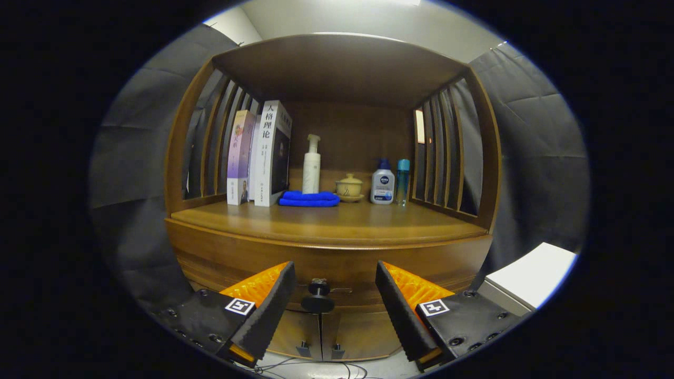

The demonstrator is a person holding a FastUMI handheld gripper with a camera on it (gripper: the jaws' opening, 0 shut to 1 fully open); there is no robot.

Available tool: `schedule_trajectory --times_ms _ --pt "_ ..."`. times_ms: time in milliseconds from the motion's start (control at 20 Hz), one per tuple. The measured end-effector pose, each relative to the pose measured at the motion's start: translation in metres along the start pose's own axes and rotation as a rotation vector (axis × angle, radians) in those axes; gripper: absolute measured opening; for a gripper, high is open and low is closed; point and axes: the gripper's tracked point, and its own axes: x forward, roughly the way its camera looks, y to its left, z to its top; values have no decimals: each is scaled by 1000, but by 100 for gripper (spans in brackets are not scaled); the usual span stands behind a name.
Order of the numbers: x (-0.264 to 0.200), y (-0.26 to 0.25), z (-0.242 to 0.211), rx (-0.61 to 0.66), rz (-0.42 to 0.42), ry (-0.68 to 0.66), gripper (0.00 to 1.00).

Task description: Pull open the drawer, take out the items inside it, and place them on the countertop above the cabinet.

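Observation:
A brown wooden cabinet (226,247) stands ahead of me, its drawer front (342,268) shut. The drawer's dark round knob (318,295) sits between my two fingers, a little beyond their tips. My gripper (335,273) is open, its orange and black fingers (268,300) spread to either side of the knob and touching nothing. The wooden countertop (326,221) lies above the drawer, under a shelf roof. What the drawer holds is hidden.
At the back of the countertop stand books (263,155), a white pump bottle (311,166), a folded blue cloth (309,198), a small lidded cup (349,188), a white bottle (383,182) and a slim blue bottle (403,181). Two lower doors (321,331) are shut. A white surface (532,276) lies to the right.

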Motion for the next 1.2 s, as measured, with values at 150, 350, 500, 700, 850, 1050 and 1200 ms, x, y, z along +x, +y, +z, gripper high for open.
schedule_trajectory --times_ms 150,350,500,700,850,1050,1200 --pt "11 9 -12 -20 25 21 97" --pt "22 20 -31 -28 51 59 95" --pt "27 25 -45 -28 64 92 88" --pt "31 28 -59 -38 67 128 78" --pt "36 24 -60 -46 64 110 59" --pt "36 23 -58 -41 41 103 40" --pt "35 22 -58 -50 31 100 36"
